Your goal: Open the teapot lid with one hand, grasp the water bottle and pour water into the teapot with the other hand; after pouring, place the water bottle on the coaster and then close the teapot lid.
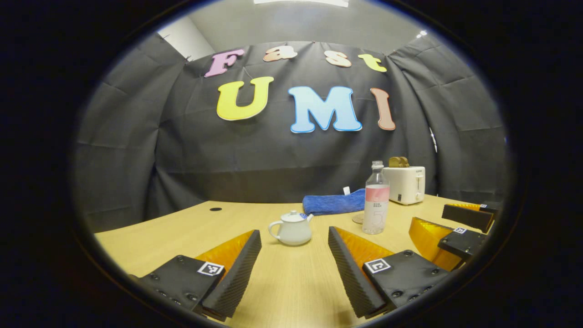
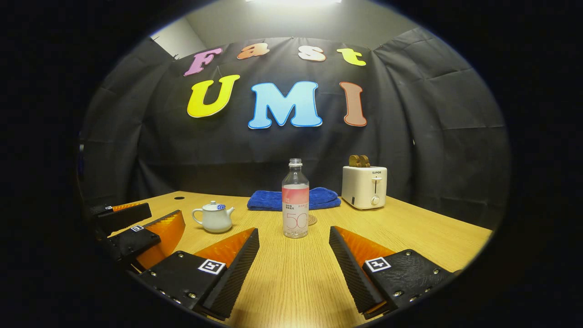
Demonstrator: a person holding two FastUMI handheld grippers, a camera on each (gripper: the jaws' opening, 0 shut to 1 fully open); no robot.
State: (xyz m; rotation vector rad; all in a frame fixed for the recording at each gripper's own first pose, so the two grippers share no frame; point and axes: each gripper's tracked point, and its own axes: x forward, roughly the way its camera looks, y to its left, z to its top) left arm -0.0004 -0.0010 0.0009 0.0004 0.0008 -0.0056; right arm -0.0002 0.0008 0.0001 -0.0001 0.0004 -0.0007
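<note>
In the left gripper view, the left gripper (image 1: pixel 294 255) has its fingers spread wide apart over the light wooden table (image 1: pixel 173 232), holding nothing. The small white ceramic teapot (image 1: pixel 291 228), lid (image 1: pixel 294 216) on, stands on the table just beyond the gap between the fingers, apart from both. To its right, a little farther, stands the clear plastic water bottle with a pink label (image 1: pixel 376 200), upright and uncapped. A round brownish coaster (image 1: pixel 358 218) peeks out just left of the bottle's base. Behind lie a folded blue towel (image 1: pixel 334 203) and, at far right, a cream toaster (image 1: pixel 405 184) with brown toast in its slots.

In the right gripper view, the right gripper (image 2: pixel 294 255) is likewise wide apart and empty. The water bottle (image 2: pixel 295 205) stands straight ahead of its gap, beyond the fingertips, untouched. The teapot (image 2: pixel 214 217) sits to the left, well apart from the bottle, with the left gripper (image 2: pixel 136 228) near it at the left edge.
</note>
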